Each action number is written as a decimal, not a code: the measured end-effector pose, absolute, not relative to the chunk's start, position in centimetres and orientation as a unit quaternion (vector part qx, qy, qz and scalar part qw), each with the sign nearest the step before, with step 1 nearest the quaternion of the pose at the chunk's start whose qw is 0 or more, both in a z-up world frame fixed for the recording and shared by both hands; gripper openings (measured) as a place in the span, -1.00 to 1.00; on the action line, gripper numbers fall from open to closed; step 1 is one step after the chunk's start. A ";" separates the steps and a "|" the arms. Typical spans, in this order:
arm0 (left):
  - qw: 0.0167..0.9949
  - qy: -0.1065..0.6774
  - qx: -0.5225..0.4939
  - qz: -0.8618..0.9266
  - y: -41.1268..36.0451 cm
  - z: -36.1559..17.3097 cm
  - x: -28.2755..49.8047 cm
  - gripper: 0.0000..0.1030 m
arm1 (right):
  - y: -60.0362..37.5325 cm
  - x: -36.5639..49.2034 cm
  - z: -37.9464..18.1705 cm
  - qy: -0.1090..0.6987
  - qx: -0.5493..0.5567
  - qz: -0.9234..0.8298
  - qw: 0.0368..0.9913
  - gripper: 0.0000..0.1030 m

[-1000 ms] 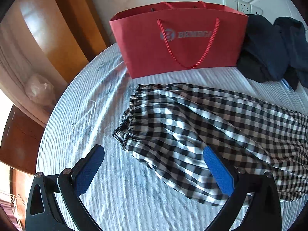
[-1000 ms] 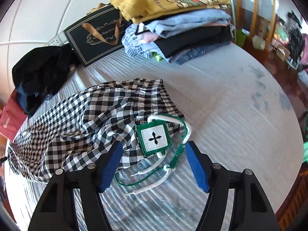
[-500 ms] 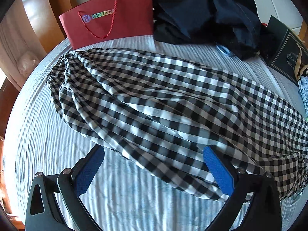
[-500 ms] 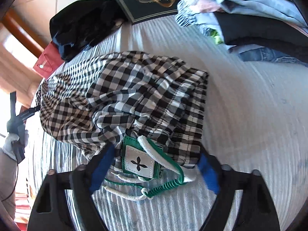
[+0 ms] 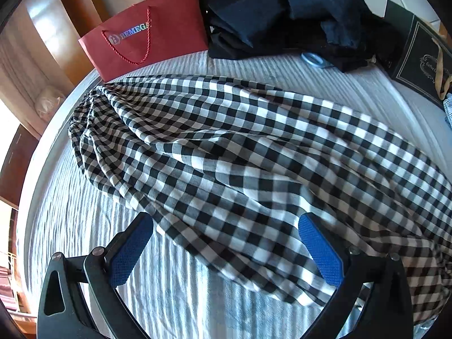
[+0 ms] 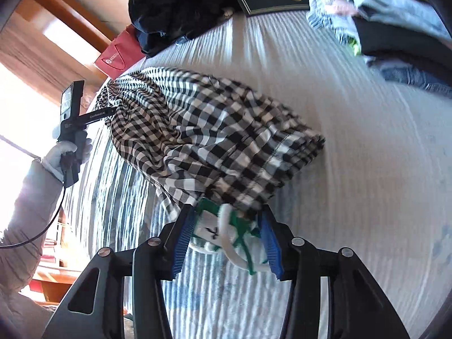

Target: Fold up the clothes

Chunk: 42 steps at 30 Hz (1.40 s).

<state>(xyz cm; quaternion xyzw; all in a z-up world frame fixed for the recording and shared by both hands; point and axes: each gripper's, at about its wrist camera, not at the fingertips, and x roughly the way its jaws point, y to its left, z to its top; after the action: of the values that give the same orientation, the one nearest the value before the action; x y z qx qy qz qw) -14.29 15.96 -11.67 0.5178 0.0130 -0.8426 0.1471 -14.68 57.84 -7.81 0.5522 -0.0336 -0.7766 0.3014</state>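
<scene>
Striped white bedspread seen under everything, ribbed, slightly rumpled. Gingham garment, black-and-white, thin and limp, laid lengthwise across it, deep creases, gathered elastic hem at far end. Step judged: early, cloth being taken up at both ends for first fold. Right gripper closed in on green-and-white tag with cord at waistband. Left gripper held spread, nothing pinched, cloth edge between fingers. Next move: left grip needed, then even lift to keep slack fabric flat.

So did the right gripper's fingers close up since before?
Yes. The right gripper has closed its fingers onto the green and white tag beside the checked garment.
</scene>
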 end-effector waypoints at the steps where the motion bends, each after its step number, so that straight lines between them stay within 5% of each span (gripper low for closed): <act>1: 0.150 0.022 0.512 -0.845 16.6 -11.0 -13.4 1.00 | 58.5 -15.1 -6.9 -0.019 0.539 -0.784 0.306 0.11; 2: 0.154 0.031 0.506 -0.848 17.3 -10.4 -12.4 1.00 | 59.4 -15.7 -5.9 -0.002 0.525 -0.792 0.312 0.34; 4: 0.158 0.045 0.497 -0.852 19.4 -9.7 -10.8 1.00 | 60.9 -17.2 -4.5 0.042 0.497 -0.804 0.325 0.47; 16: 0.238 0.196 0.468 -0.828 39.4 -11.2 -1.6 1.00 | 60.5 -21.4 -8.9 0.301 0.355 -0.685 0.561 0.51; 28: 0.352 0.237 0.435 -0.794 47.7 -10.3 1.5 1.00 | 59.6 -22.1 -11.6 0.311 0.307 -0.619 0.653 0.51; 42: 0.343 0.278 0.438 -0.783 49.1 -12.6 -1.6 1.00 | 58.2 -23.3 -13.0 0.319 0.299 -0.570 0.696 0.51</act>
<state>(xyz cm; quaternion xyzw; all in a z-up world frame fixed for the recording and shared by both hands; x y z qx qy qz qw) -1.60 49.07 -12.65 0.4382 0.2783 -0.7827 0.3432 -23.33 58.23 -13.01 0.2990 0.3189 -0.5696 0.6961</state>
